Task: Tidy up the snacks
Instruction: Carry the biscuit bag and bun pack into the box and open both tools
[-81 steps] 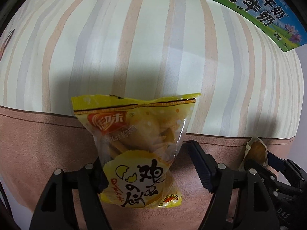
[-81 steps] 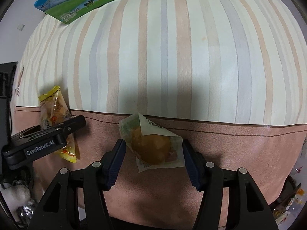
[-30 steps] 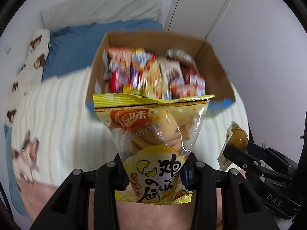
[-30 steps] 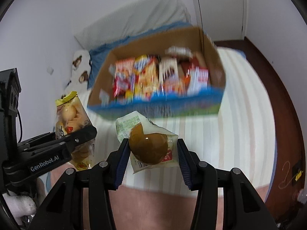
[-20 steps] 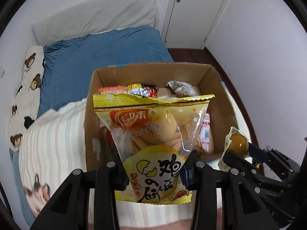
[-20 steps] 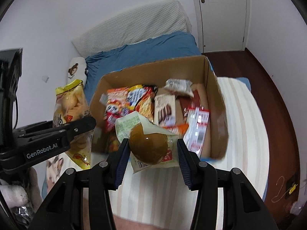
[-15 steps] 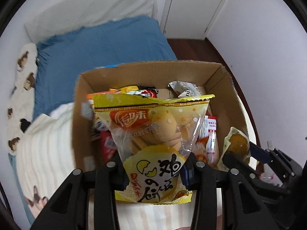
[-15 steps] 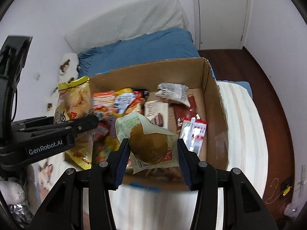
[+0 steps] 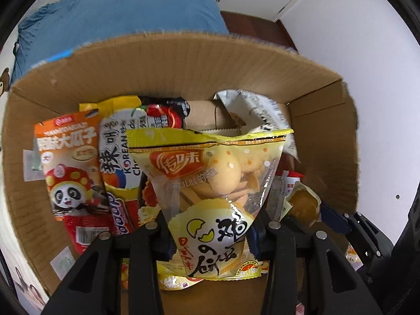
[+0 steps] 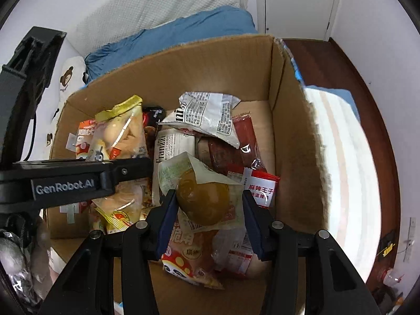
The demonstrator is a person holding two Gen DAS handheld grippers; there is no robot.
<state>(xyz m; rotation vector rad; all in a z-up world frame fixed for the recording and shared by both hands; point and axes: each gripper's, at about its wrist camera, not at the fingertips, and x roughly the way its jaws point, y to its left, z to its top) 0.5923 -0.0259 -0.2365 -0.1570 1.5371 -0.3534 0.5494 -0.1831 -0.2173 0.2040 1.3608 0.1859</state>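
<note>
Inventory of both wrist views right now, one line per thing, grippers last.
cardboard box: 1, brown, open-topped, under both grippers
egg cracker bag: 1, yellow and clear, in left gripper, over the box
braised egg pack: 1, brown egg in clear wrap, in right gripper, over the box
panda seed bag: 1, orange, box left side
Korean-labelled bag: 1, white and yellow, beside panda bag
silver printed pack: 1, box rear
loose snacks in box: several, mostly red and white
blue bedding: behind box
left gripper: black, shut on bag
right gripper: black, blue pads, shut on pack
</note>
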